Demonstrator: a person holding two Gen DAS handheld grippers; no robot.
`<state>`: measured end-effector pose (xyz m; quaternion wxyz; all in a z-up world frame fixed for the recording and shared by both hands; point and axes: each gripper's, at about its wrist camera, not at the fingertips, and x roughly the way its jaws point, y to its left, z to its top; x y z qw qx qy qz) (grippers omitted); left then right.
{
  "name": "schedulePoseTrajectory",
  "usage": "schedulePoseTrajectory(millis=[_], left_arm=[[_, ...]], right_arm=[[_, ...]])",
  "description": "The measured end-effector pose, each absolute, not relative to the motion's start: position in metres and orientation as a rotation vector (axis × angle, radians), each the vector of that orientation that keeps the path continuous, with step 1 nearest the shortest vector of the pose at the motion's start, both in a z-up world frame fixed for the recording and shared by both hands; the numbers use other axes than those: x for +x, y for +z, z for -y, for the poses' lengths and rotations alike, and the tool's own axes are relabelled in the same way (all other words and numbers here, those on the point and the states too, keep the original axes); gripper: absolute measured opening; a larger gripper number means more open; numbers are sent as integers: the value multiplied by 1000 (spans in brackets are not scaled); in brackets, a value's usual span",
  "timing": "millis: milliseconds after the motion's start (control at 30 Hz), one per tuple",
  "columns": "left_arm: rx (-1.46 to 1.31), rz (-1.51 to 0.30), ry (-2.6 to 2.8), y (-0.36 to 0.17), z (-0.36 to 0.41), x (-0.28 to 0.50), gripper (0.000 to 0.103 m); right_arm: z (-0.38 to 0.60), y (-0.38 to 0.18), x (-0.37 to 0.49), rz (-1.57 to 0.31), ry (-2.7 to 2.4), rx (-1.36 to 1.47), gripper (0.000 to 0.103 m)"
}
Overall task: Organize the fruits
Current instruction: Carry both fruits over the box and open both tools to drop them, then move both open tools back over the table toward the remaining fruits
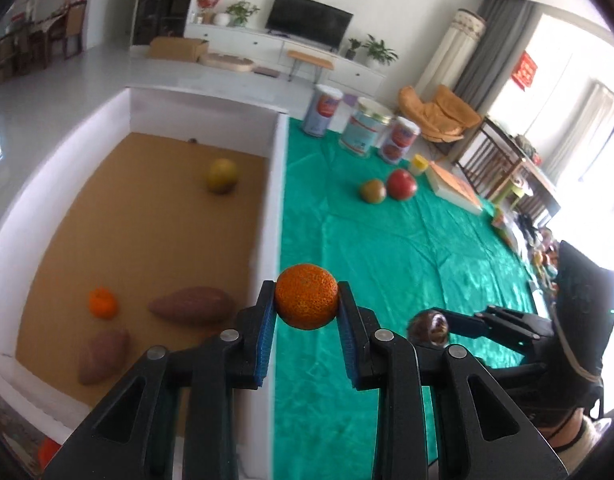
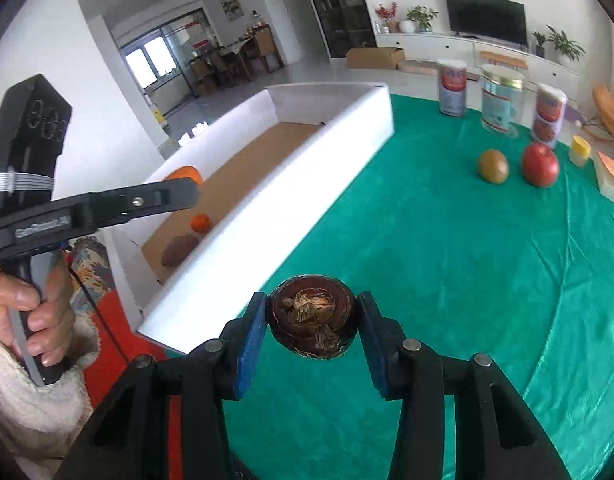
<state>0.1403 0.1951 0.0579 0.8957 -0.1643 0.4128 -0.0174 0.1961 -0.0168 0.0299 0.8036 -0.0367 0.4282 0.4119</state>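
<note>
Left wrist view: our left gripper [image 1: 306, 302] clamps one orange [image 1: 305, 295] above the box [image 1: 281, 152] wall. Inside the box: one orange, two sweet potatoes, one pear. Right wrist view: our right gripper [image 2: 312, 316] clamps one dark fruit [image 2: 312, 315] beside the box; two fruits and three cans lie beyond it.

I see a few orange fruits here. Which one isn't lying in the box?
The orange clamped between the left gripper fingers. It is held up by the white box wall, while the smaller orange lies on the box's brown floor beside two sweet potatoes.
</note>
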Motion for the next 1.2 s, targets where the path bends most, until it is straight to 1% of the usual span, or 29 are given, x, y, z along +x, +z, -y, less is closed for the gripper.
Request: schedulePoseTrajectory(millis=[133,300,333,367,400,433,500,567,600,667,700,733,767,800,867,933,1067,1133,1200], left_arm=[[-341,-973,146,22,-249,165,29],[-341,-1056,222,-9,-266,172,33],[-343,-1053,227,-10,-266,171,40],[-345,-1044,230,-10,-265,169,54],[-344,-1030,239,-8,-265,166,60],[-340,-1009,249,-3,-265,164,67],[-334,-964,250,11,-267,157,68],[-318,-910,241,29,-263,153,72],[-306,-880,239,38,-258,151,74],[-287,-821,218,56,-243,147,79],[-282,-796,194,64,-233,145,80],[-278,-776,162,71,-221,144,81],[-275,-760,126,76,-207,143,83],[-269,-747,90,80,-192,142,84],[-247,-740,13,80,-158,140,85],[-218,-765,-77,72,-120,140,86],[-150,-871,-206,22,-44,150,86],[-116,-921,-231,-9,-12,157,86],[-85,-954,-227,-37,10,168,86]], right_arm=[[-58,36,221,-917,912,-156,45],[-124,20,256,-950,850,-233,46],[-131,18,261,-955,838,-234,46],[-137,18,267,-953,826,-225,47],[-138,21,271,-947,819,-209,48],[-138,27,274,-933,814,-186,52],[-128,49,275,-878,815,-117,53],[-108,74,271,-806,828,-61,62],[-99,85,268,-766,821,-54,65],[-75,102,261,-700,805,-61,77],[-61,106,256,-677,792,-69,81],[-45,106,252,-665,776,-80,87],[-30,102,249,-664,758,-95,93],[-13,93,247,-673,736,-112,95],[21,62,244,-721,678,-151,95],[60,19,243,-801,602,-178,95],[152,-65,238,-964,413,-119,95],[196,-89,230,-997,331,-49,95],[229,-101,218,-991,261,9,95]])
